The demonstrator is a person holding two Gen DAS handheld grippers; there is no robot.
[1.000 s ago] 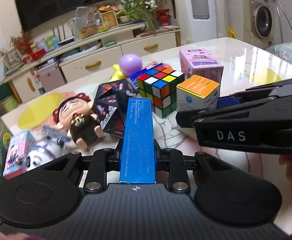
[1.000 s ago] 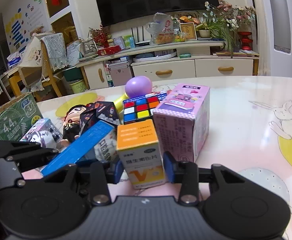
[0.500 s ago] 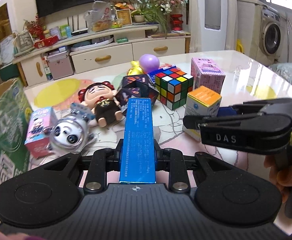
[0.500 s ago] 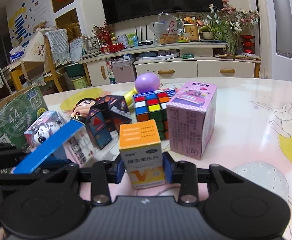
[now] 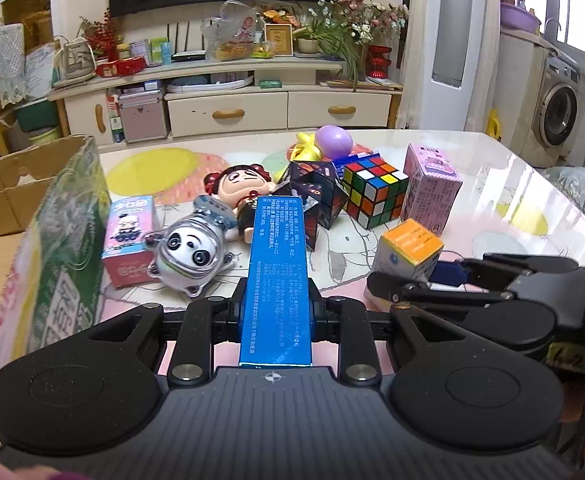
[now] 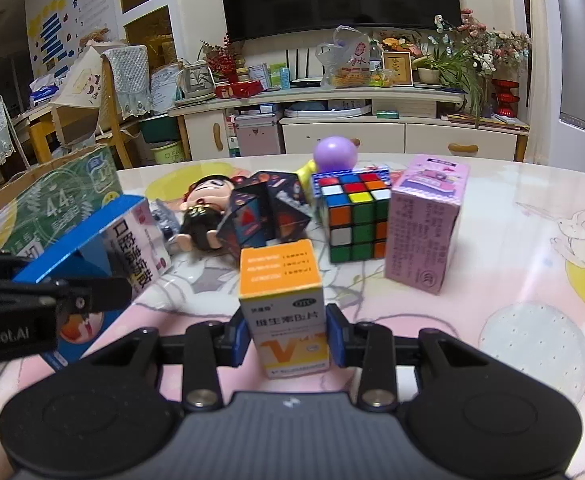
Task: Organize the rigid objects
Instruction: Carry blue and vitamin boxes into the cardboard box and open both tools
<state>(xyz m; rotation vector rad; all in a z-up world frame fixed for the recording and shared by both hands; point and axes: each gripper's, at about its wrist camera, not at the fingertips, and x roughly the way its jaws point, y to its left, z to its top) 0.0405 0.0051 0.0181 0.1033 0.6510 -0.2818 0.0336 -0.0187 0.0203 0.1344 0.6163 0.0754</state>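
My left gripper [image 5: 276,306] is shut on a long blue box [image 5: 278,272], which juts forward over the table. The same blue box [image 6: 92,248] shows at the left of the right wrist view, lifted off the table. My right gripper [image 6: 288,336] is shut on a small orange-topped vitamin box [image 6: 282,300], held upright just above the table; this vitamin box [image 5: 408,250] appears at the right of the left wrist view too. Beyond lie a Rubik's cube [image 6: 352,216], a pink carton [image 6: 426,226], a dark folding cube [image 6: 266,210], a doll [image 6: 204,210] and a panda toy [image 5: 190,256].
An open cardboard box [image 5: 64,216] with green print stands at the table's left edge. A small pink figure box [image 5: 130,240] sits beside it. A purple ball [image 5: 332,142] lies behind the cubes. The table's right side [image 6: 532,280] is bare patterned cloth.
Both grippers have drawn back from the pile with their boxes. The left one has lifted and rolled level, bringing the cardboard box into view at the left.
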